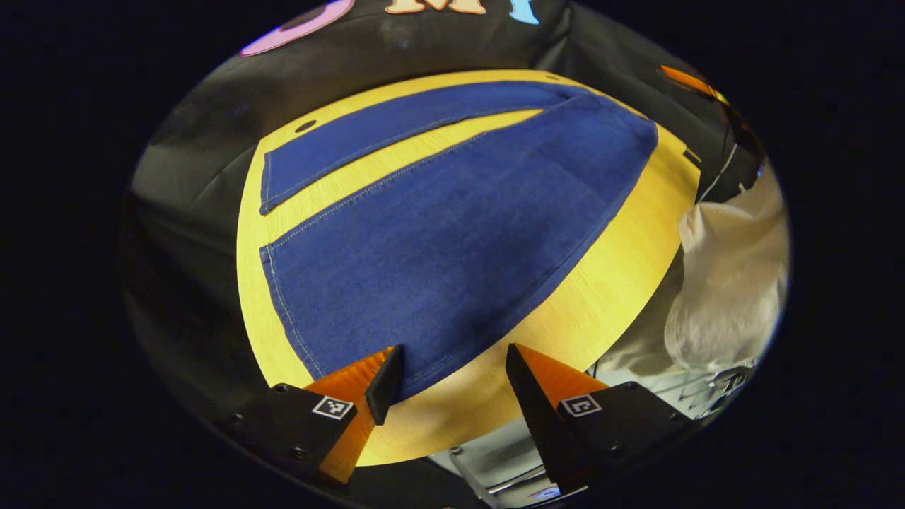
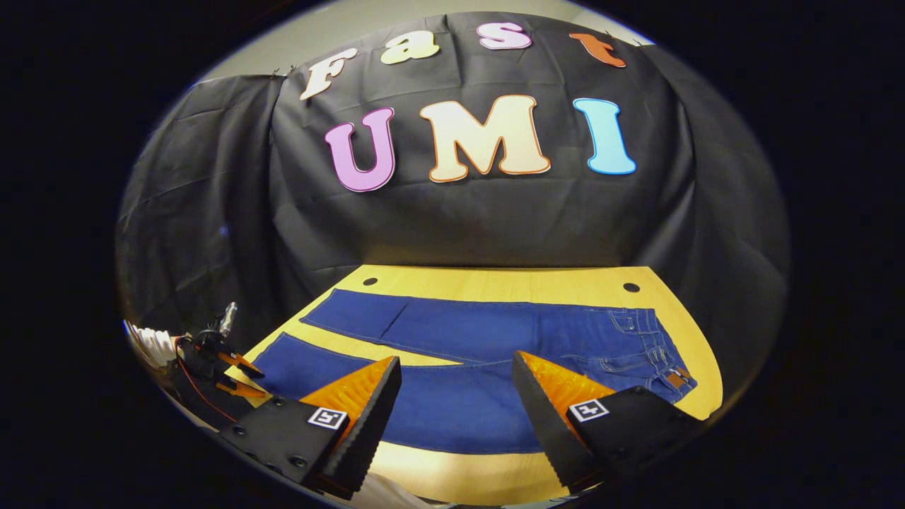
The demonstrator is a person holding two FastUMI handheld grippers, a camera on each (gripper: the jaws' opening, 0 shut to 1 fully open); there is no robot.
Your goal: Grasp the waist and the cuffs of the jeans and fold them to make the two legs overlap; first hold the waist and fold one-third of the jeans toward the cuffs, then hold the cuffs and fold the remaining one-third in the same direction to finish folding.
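On table (image 2: 495,279), one jeans (image 2: 495,339), two legs apart, both grippers' jaws parted.

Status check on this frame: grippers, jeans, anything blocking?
Left gripper open, low at the near leg's edge. Right gripper open, above the near leg. Jeans flat on the table, legs apart, unfolded. Nothing in the way.

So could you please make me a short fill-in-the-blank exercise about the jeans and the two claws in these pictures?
1. The jeans lie flat on a yellow ____.
2. The two legs lie ____, with a strip of table showing between them.
3. The left claw and the right claw both have their fingers ____.
4. In the right gripper view, the waist of the jeans lies toward the ____ side.

Missing words: table; apart; open; right
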